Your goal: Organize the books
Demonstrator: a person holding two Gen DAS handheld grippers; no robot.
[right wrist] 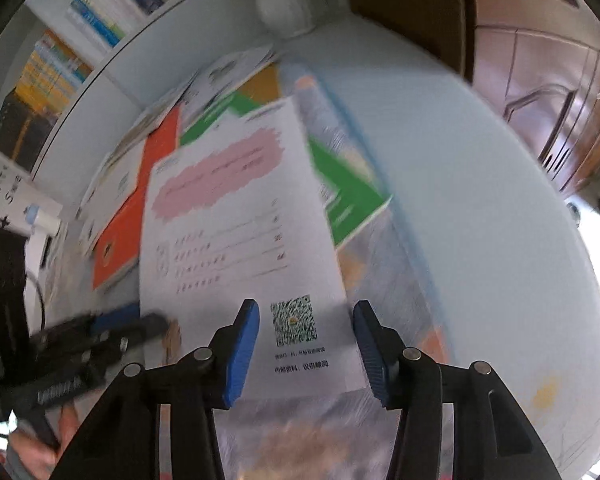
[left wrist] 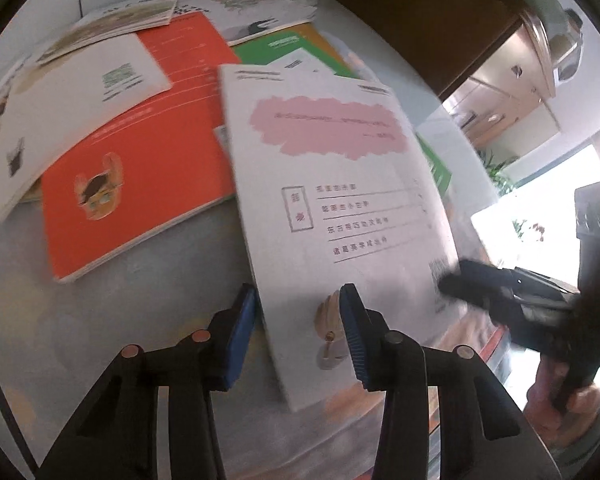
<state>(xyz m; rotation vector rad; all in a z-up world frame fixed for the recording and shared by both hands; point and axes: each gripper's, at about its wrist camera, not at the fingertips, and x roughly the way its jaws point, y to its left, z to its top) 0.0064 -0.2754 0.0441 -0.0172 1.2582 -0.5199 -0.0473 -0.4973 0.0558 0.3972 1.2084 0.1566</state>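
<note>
We see both grippers, left gripper [left wrist: 300,336] and right gripper [right wrist: 306,354], part-open, straddling the white book's [left wrist: 332,200] near corners; its long axis runs away.

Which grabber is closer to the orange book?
Left. The left gripper hangs over the white book's near left corner, just beside the orange book. The right gripper is at that white book's far corner, by its QR code.
</note>
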